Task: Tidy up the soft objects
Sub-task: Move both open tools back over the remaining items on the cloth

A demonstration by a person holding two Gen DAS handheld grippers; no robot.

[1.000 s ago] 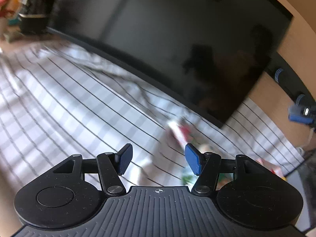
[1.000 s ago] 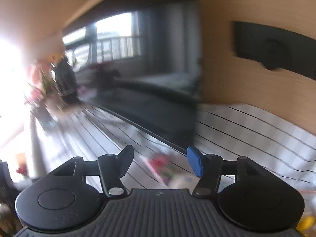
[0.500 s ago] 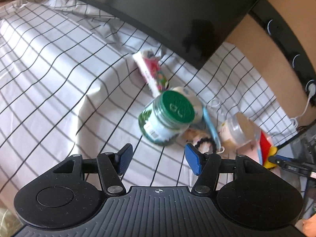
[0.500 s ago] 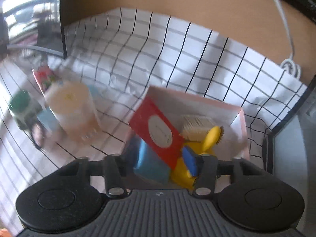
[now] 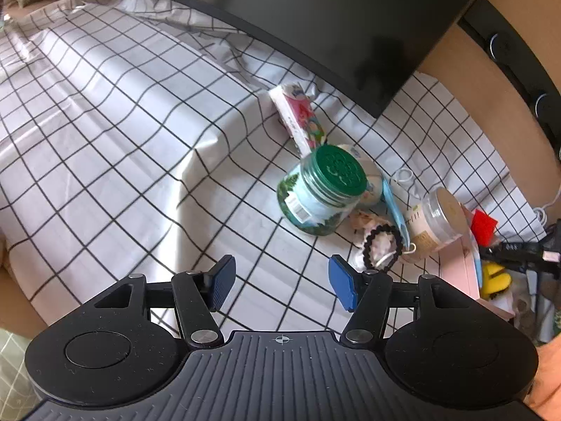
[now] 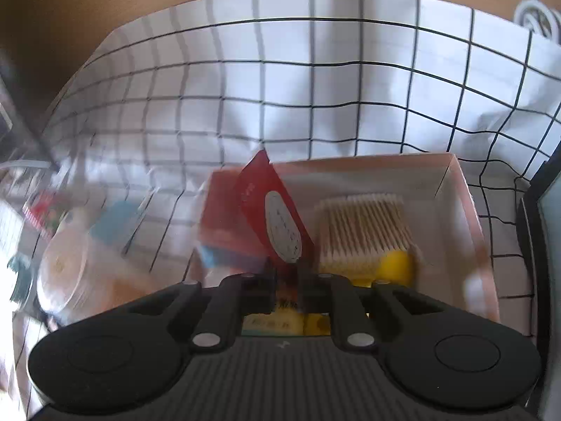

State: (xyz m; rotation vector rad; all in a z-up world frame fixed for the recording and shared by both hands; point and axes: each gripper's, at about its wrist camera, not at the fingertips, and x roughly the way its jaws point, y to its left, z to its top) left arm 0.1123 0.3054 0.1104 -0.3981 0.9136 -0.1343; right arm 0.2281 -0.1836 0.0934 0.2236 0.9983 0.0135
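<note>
My right gripper (image 6: pixel 288 277) reaches into a pink box (image 6: pixel 455 175), and its jaws are closing on the lower corner of a red packet (image 6: pixel 273 207) with a white oval label, which stands tilted between them. In the box also lie a bundle of cotton swabs (image 6: pixel 364 231), a yellow soft toy (image 6: pixel 396 263) and something blue (image 6: pixel 210 256). My left gripper (image 5: pixel 282 286) hangs open over the checked cloth (image 5: pixel 122 133), holding nothing. Just beyond it lie a black hair tie (image 5: pixel 382 245), a blue face mask (image 5: pixel 394 207) and a tissue pack (image 5: pixel 298 115).
A green-lidded jar (image 5: pixel 322 193) and a clear jar with a beige lid (image 5: pixel 434 217) stand between the left gripper and the pink box (image 5: pixel 459 270). A large dark screen (image 5: pixel 315 17) rises at the back. A white cable (image 6: pixel 536 17) coils at the wall.
Both grippers have swung down from the screen and wall toward the table. The right one dropped into the pink box and its jaws narrowed around the red packet. The left stays open.
</note>
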